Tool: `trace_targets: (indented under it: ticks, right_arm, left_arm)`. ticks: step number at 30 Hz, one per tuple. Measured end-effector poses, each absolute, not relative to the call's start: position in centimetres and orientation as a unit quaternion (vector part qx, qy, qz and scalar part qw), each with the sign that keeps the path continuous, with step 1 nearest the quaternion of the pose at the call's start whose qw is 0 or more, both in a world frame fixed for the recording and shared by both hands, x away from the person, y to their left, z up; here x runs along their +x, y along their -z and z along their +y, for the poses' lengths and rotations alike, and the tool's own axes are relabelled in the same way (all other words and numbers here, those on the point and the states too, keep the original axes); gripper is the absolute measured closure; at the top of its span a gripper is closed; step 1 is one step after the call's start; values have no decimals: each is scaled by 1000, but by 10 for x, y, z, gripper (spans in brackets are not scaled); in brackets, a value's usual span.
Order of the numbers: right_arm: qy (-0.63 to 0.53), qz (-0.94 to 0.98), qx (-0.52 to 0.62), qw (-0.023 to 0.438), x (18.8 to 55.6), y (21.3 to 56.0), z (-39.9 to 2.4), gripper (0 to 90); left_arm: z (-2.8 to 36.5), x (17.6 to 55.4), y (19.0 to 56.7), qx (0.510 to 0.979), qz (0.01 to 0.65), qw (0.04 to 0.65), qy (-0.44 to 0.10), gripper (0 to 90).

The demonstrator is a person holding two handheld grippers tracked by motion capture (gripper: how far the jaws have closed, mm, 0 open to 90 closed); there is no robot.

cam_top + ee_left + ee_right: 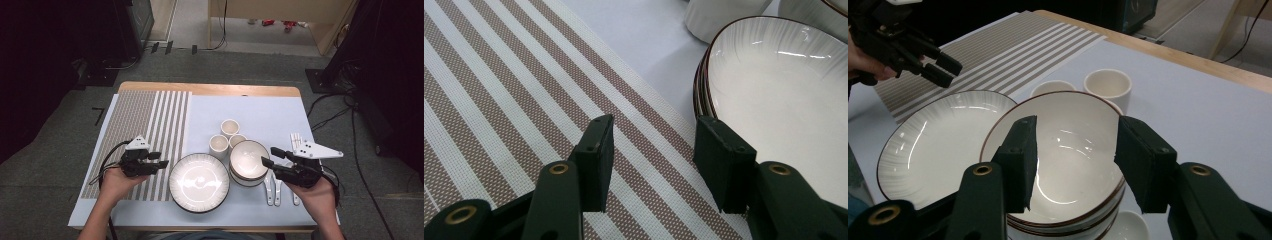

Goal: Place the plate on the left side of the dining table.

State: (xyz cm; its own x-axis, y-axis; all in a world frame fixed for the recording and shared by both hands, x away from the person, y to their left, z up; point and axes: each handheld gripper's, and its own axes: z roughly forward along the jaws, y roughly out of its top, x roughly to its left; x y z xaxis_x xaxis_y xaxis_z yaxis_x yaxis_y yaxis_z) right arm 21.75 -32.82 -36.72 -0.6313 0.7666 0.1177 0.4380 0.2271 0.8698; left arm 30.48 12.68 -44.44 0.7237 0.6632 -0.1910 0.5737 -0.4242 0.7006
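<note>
High view: left gripper half-open, empty, over striped mat, beside plate at table's near edge.

Left gripper view: approach the rim squarely.

Right gripper view: right gripper half-open, empty, above stacked bowls; descend level.

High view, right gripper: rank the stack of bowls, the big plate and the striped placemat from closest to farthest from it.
From the right gripper:
1. Stack of bowls, just to its left, right by the jaw tips.
2. Big plate, farther left, at the table's near middle.
3. Striped placemat, farthest, on the table's left side under the left gripper.
</note>
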Motion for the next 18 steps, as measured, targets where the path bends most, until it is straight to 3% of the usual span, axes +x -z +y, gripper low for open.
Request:
trace_targets:
  ticks: [18]
  right_arm:
    - [-493,777,361,154,205,368,-303,567]
  left_arm:
    - [124,305,443,842,362,396,-54,459]
